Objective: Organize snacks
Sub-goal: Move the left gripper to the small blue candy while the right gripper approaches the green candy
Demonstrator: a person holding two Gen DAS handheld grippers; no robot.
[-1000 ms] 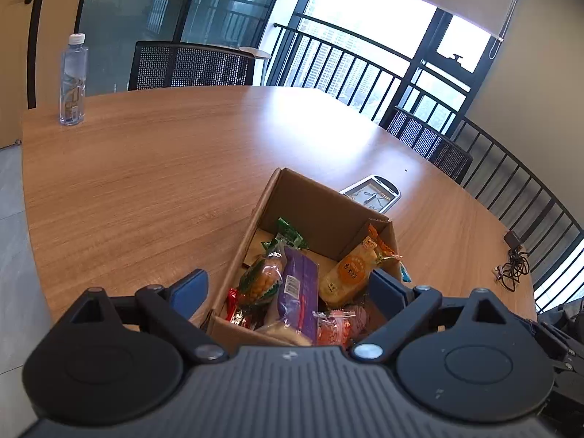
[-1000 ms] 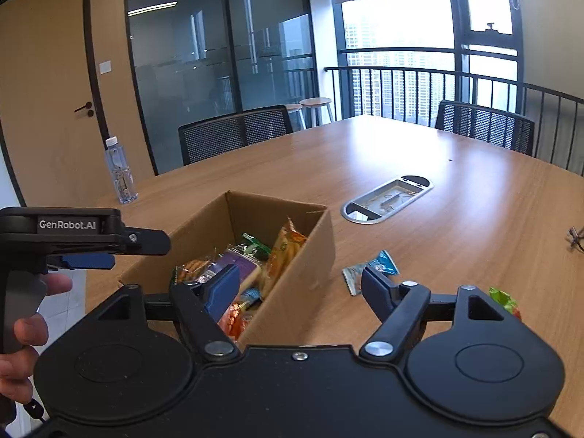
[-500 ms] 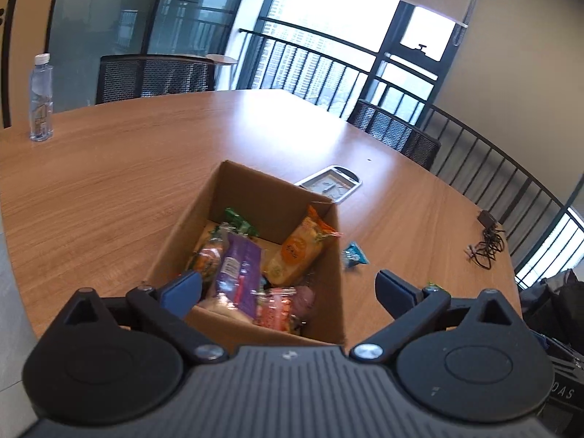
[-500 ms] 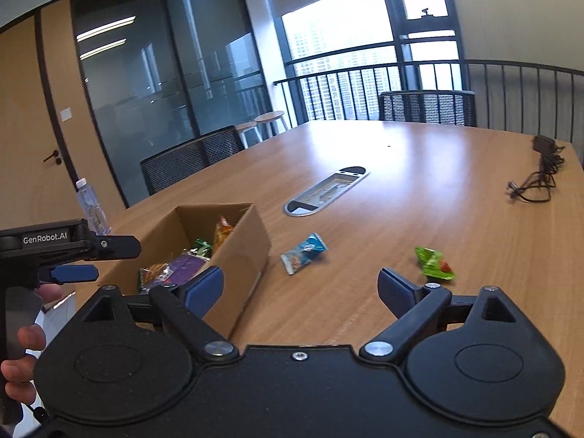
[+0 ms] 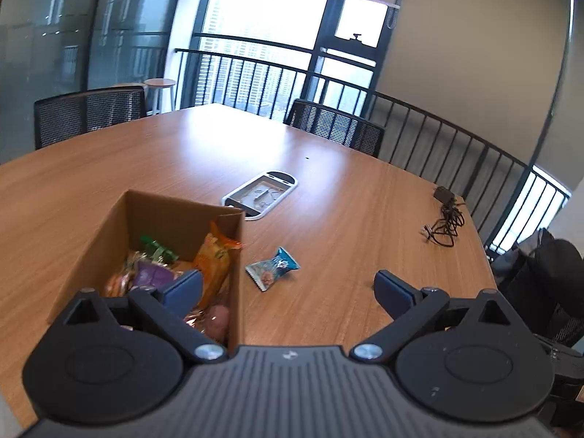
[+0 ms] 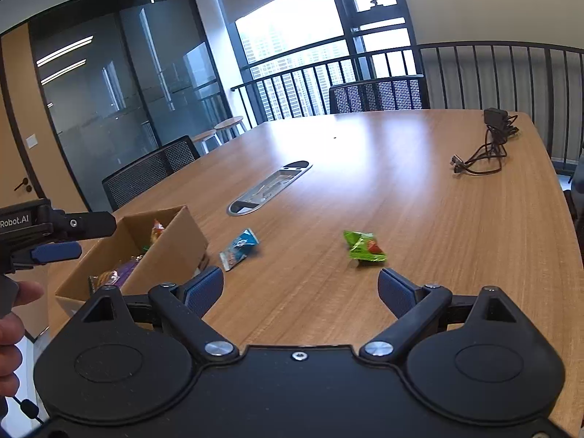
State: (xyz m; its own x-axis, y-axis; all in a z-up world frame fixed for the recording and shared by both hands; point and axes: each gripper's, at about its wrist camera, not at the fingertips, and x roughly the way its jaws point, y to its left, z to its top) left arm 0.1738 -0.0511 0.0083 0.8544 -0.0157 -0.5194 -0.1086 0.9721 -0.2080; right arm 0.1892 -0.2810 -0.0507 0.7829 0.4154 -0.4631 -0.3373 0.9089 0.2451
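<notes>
An open cardboard box (image 5: 239,255) holds several snack packets, among them an orange one (image 5: 213,259) and a purple one (image 5: 153,275). A blue packet (image 5: 273,268) lies on the wooden table just right of the box. My left gripper (image 5: 286,286) hovers open over the box's right wall and that packet, holding nothing. In the right wrist view the box (image 6: 171,252) is at the left, the blue packet (image 6: 239,248) beside it and a green packet (image 6: 365,246) further right. My right gripper (image 6: 299,288) is open and empty, short of both packets. The left gripper (image 6: 78,237) shows above the box.
A grey oval cable hatch (image 5: 261,197) is set into the table beyond the box. A black charger with tangled cable (image 6: 485,146) lies at the far right. Mesh chairs (image 5: 335,129) line the far side. A dark bag (image 5: 547,273) sits off the right edge. A person's hand (image 6: 14,314) holds the left handle.
Both views have swung right, so the box has slid to the left in each. The green packet and the cable came into the right view. The right jaws have widened.
</notes>
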